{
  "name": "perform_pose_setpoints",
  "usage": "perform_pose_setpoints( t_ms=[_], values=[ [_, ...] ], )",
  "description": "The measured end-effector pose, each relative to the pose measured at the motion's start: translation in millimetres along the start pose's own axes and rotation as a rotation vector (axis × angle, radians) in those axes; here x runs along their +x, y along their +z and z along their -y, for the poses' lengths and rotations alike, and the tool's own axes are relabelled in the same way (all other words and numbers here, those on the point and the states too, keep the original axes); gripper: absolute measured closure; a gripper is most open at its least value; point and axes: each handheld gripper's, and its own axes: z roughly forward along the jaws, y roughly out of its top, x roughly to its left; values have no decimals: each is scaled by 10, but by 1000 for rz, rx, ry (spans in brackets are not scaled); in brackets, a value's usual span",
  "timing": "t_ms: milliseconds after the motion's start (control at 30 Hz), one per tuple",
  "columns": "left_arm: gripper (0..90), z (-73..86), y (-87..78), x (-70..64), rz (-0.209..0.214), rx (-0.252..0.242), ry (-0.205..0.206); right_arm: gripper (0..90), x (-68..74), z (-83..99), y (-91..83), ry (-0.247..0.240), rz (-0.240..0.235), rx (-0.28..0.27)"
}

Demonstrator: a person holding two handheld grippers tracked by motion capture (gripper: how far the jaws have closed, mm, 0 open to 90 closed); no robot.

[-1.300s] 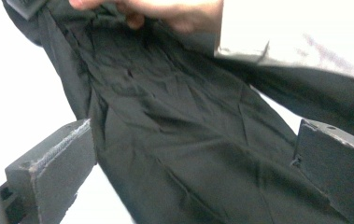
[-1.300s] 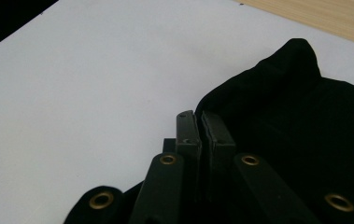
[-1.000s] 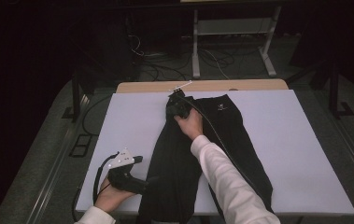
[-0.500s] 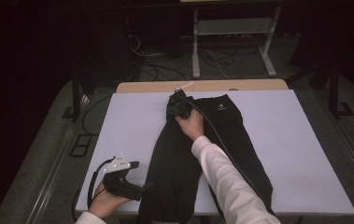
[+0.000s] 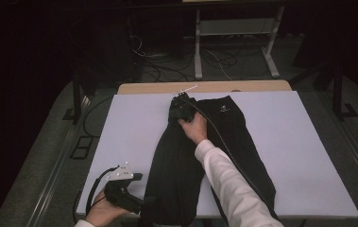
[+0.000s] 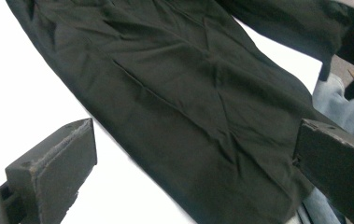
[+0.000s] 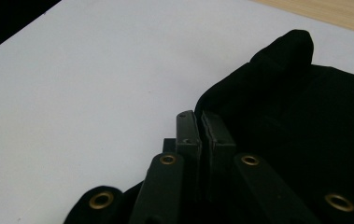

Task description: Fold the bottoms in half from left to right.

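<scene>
Black trousers (image 5: 205,161) lie lengthwise at frame centre on white table (image 5: 304,142). Right gripper (image 5: 179,109), jaws clenched, presses waistband at upper centre. Left gripper (image 5: 141,202), jaws spread wide, sits at lower left beside leg hem (not gripping yet). Likely step: folding; next, close on hem.

White-topped table (image 5: 285,156) on grey carpeted floor (image 5: 39,161) in a dark room; a pale metal frame (image 5: 235,33) and loose cables (image 5: 160,59) stand beyond the far edge.

You could read no text anywhere; the black trousers (image 5: 200,161) bore a small pale logo (image 5: 223,108) near the far end, too small to make out
</scene>
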Motion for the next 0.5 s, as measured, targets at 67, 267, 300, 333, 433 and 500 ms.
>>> perform_pose_setpoints(
  t_ms=[67, 267, 300, 333, 433, 500],
  values=[
    [0, 9, -1, -4, 4, 10, 0, 848, 3, -3, -5, 0, 1, -3],
    [0, 54, -21, -33, 29, 42, 2, 848, 17, -13, -31, -7, 1, -10],
    [0, 63, -23, -39, 34, 47, 3, 848, 20, -13, -34, -6, 2, -9],
    [3, 83, -27, -48, 42, 59, 6, 848, 20, -12, -35, -4, 0, -10],
    [47, 108, -41, -46, 66, 72, 13, 848, 21, -11, -35, -3, -2, -10],
    [54, 136, -54, -39, 75, 78, 9, 848, 22, -9, -38, -6, -3, -11]
  ],
)
